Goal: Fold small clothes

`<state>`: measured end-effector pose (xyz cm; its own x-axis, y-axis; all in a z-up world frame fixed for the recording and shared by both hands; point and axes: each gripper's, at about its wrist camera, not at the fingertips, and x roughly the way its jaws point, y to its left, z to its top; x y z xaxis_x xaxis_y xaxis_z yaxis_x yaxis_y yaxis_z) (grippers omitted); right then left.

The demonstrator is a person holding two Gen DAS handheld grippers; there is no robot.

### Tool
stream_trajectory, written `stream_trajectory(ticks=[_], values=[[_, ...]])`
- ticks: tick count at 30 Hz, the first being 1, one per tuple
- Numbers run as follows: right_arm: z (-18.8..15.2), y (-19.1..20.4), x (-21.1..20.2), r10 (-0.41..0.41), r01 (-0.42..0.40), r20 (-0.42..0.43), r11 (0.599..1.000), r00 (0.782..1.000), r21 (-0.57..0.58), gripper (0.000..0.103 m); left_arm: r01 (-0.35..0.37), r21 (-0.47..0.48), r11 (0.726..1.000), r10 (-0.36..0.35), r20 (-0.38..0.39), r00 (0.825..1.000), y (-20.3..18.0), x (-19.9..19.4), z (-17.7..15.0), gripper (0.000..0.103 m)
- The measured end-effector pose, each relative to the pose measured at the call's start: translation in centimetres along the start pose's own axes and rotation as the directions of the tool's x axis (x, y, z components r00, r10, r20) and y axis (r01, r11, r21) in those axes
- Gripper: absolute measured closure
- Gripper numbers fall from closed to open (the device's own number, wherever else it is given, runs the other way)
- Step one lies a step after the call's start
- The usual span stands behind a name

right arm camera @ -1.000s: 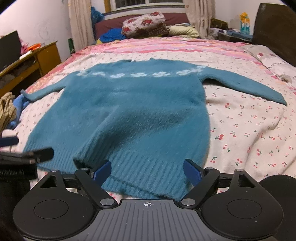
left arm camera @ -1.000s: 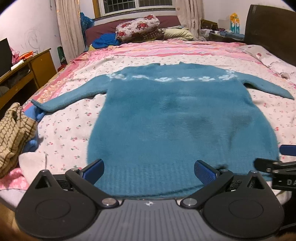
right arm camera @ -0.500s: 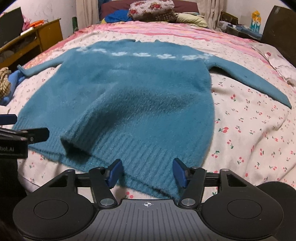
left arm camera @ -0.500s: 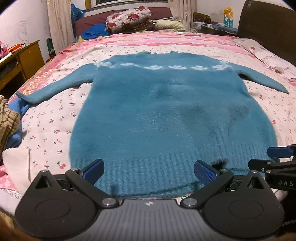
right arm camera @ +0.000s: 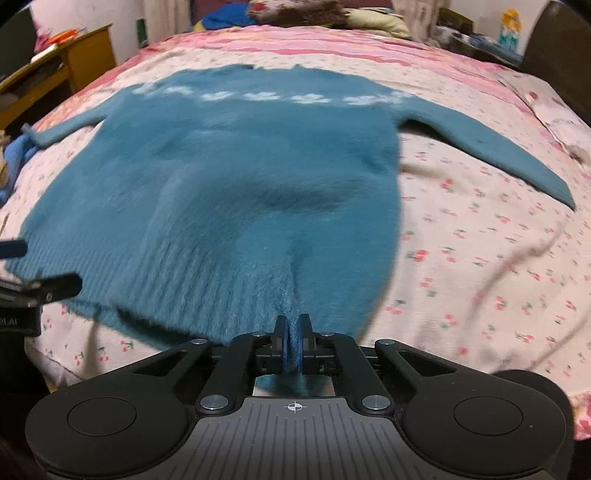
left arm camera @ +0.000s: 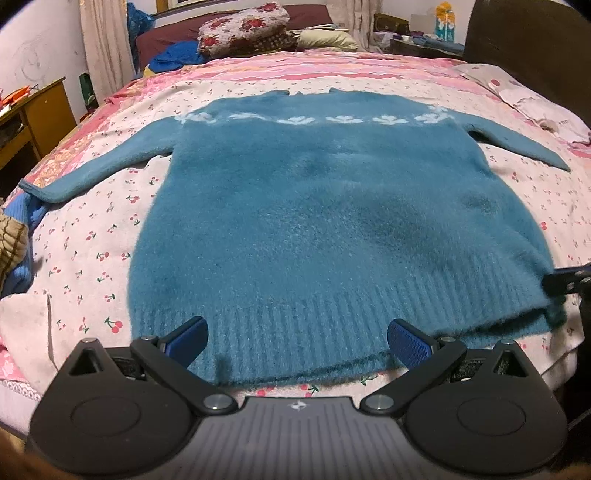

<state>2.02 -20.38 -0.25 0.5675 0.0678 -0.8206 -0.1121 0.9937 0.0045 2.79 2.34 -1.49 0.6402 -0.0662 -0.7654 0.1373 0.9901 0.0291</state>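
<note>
A fuzzy teal sweater (left arm camera: pixel 325 221) with a band of white flowers lies flat on the bed, both sleeves spread out. My left gripper (left arm camera: pixel 297 341) hovers open over the ribbed hem, its blue pads on either side of the hem's left stretch, with no pinch on the cloth. In the right wrist view the sweater (right arm camera: pixel 236 177) bunches into a ridge towards my right gripper (right arm camera: pixel 294 338), which is shut on the hem near its right corner. The right gripper's tip (left arm camera: pixel 565 282) shows at the right edge of the left wrist view.
The bed carries a cherry-print sheet (left arm camera: pixel 92 236) and a pink quilt (left arm camera: pixel 295 70). Pillows and a folded floral blanket (left arm camera: pixel 243 31) sit at the far end. A wooden desk (left arm camera: pixel 33 114) stands on the left. Other clothes (left arm camera: pixel 14 236) lie at the bed's left edge. A dark headboard (left arm camera: pixel 532 44) is on the right.
My right gripper has gone from wide open to shut on the sweater's hem and drawn it into a ridge. Both views have come closer to the hem and tilted down a little.
</note>
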Motion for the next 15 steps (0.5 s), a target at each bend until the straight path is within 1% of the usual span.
stream_trajectory(ticks=[2,5,7,8,10,12,15], values=[[-0.1,-0.5,-0.6,0.009,-0.009,-0.008,1.0,1.0,0.011,0.1,-0.006,0.014,1.0,0.006,0.001,1.0,0.1,0.0,0.0,0.0],[-0.9,-0.1,-0.6,0.034,-0.034,-0.044,0.999,0.998,0.004,0.1,-0.027,0.017,0.999,0.027,-0.012,1.0,0.6,0.4,0.1,0.0],[-1.2,0.4,-0.1,0.012,-0.013,-0.057,1.0,0.998,-0.028,0.099,-0.033,0.002,0.999,0.033,-0.018,0.999,1.1,0.5,0.2,0.0],[-1.2,0.3,0.0,0.014,-0.015,-0.062,1.0,0.998,-0.014,0.099,-0.037,-0.005,0.999,0.037,-0.018,0.999,1.5,0.5,0.3,0.0],[-0.9,-0.2,-0.1,0.044,-0.042,-0.076,0.999,0.996,0.025,0.092,-0.051,-0.009,0.999,0.051,-0.011,0.999,2.0,0.4,0.4,0.0],[-0.6,-0.8,-0.7,0.054,-0.05,-0.071,0.997,0.996,0.057,0.09,-0.064,-0.011,0.998,0.064,-0.007,0.998,2.5,0.4,0.6,0.0],[0.1,-1.1,-1.8,0.055,-0.052,-0.039,0.996,0.998,0.066,0.09,-0.07,-0.016,0.997,0.07,-0.001,0.998,2.9,0.6,1.1,0.0]])
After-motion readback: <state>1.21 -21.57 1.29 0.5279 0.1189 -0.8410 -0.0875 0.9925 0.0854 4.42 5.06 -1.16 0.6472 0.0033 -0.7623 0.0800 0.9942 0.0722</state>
